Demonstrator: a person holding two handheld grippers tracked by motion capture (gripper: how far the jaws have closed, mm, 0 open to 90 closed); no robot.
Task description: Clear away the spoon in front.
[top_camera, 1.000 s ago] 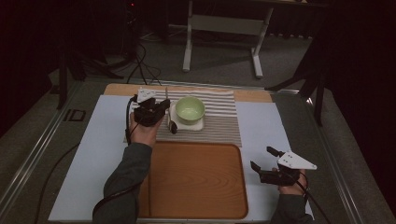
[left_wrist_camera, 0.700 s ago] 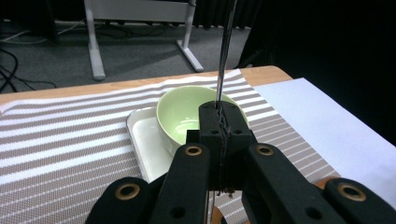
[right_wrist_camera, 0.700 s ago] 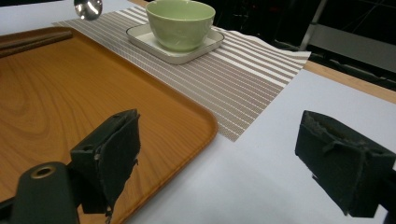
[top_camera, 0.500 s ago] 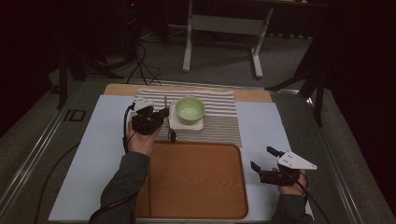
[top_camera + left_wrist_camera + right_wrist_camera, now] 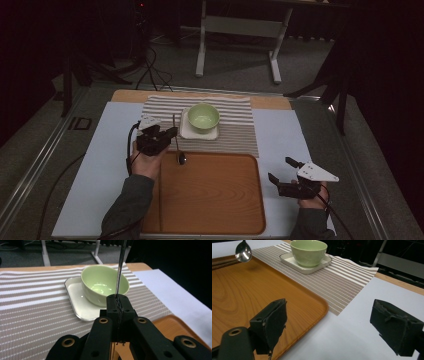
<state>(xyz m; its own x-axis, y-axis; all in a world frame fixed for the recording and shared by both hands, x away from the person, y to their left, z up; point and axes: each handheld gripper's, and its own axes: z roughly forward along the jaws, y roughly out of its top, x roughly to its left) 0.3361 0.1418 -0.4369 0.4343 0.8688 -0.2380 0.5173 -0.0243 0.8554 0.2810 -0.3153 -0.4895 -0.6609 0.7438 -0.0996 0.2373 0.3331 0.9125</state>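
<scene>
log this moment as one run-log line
left gripper: shut on spoon | spoon bowl above tray edge | right gripper: open, idle | green bowl on plate

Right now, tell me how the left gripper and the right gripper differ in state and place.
The left gripper is shut on the spoon, its jaws pressed together on the handle; the right gripper is open, jaws wide apart, holding nothing. The left gripper is at the far edge of the wooden tray beside the green bowl; the right gripper is off the tray's right side over the white table cover. Both are black and hand-held.
</scene>
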